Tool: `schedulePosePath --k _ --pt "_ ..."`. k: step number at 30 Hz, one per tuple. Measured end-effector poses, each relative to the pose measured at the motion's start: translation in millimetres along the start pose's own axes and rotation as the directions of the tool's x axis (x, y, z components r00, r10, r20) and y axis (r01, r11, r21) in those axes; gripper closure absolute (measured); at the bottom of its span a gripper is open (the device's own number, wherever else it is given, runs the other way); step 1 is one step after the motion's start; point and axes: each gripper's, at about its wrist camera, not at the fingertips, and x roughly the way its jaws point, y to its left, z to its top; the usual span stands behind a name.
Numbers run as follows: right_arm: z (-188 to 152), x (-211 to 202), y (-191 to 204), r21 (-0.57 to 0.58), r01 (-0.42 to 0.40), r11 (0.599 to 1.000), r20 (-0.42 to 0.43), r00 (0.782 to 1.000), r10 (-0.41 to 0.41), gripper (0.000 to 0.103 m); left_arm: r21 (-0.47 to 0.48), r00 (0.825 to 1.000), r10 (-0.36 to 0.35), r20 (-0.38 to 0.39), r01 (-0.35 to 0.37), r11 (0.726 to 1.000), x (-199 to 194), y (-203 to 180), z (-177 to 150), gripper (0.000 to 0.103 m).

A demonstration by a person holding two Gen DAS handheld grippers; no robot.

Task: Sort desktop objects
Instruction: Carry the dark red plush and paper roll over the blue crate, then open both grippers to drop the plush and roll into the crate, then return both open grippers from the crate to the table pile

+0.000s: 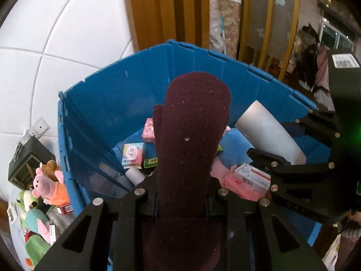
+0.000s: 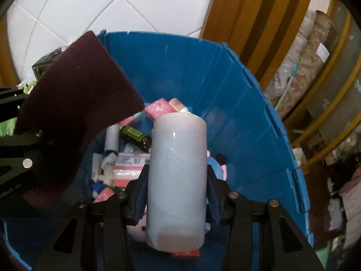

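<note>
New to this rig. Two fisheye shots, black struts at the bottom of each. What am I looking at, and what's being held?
No robot arm here: a person holds a two-finger gripper in each hand, each with a fisheye camera looking along its fingers.

The left wrist view shows the left gripper shut on a dark maroon sock. The right wrist view shows the right gripper shut on a pale grey cylinder. Each gripper also appears at the edge of the other's view.

Both hang over a blue crate holding small boxes, a dark bottle and soft toys. More plush toys lie outside it, on the left.
</note>
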Motion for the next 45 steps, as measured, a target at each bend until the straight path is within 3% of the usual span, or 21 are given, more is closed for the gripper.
schedulePosePath --k 12,16,21,23,25,29,32,35,38,45 --pt "-11.1 9.1 -3.8 0.017 0.008 1.000 -0.020 1.000 -0.008 0.057 0.020 0.999 0.013 -0.033 -0.012 1.000 4.8 -0.1 -1.8 0.068" --pt "-13.0 5.2 -5.5 0.042 0.034 0.999 -0.004 0.999 -0.034 0.037 0.011 1.000 0.019 -0.012 -0.019 1.000 -1.1 4.2 -3.8 0.052" --pt "-12.1 -1.8 -5.5 0.043 0.057 0.997 0.021 0.998 -0.057 0.008 -0.016 0.999 0.031 0.042 -0.030 0.999 -18.7 12.5 -7.8 0.047" --pt "-14.2 -6.0 -4.3 0.055 0.053 0.997 0.031 0.998 -0.055 0.000 -0.043 0.996 0.044 0.084 -0.041 0.998 -31.4 18.9 -11.5 0.034" --pt "-14.0 -12.6 -4.4 0.070 0.035 0.997 0.051 0.998 -0.038 0.000 -0.075 0.989 0.075 0.125 -0.066 0.995 -43.1 26.6 -16.5 0.029" --pt "-13.0 -37.0 7.3 0.083 -0.007 0.997 0.129 0.992 -0.004 0.000 -0.142 0.972 0.127 0.196 -0.100 0.985 -68.1 45.1 -32.2 0.028" --pt "-9.4 -65.1 25.7 0.091 -0.065 0.994 0.221 0.974 0.043 0.000 -0.197 0.954 0.170 0.247 -0.122 0.973 -87.8 69.2 -55.8 0.028" --pt "-4.0 -91.0 56.0 0.080 -0.124 0.989 0.306 0.947 0.094 0.000 -0.247 0.945 0.221 0.243 -0.160 0.956 -97.2 98.4 -81.6 0.028" --pt "2.2 -108.1 97.5 0.033 -0.177 0.984 0.363 0.919 0.153 0.000 -0.310 0.937 0.275 0.217 -0.201 0.929 -106.5 139.3 -115.4 0.028" --pt "21.0 -122.3 209.1 -0.056 -0.271 0.961 0.409 0.872 0.270 0.000 -0.412 0.905 0.414 0.094 -0.343 0.844 -134.0 247.6 -211.0 0.028"
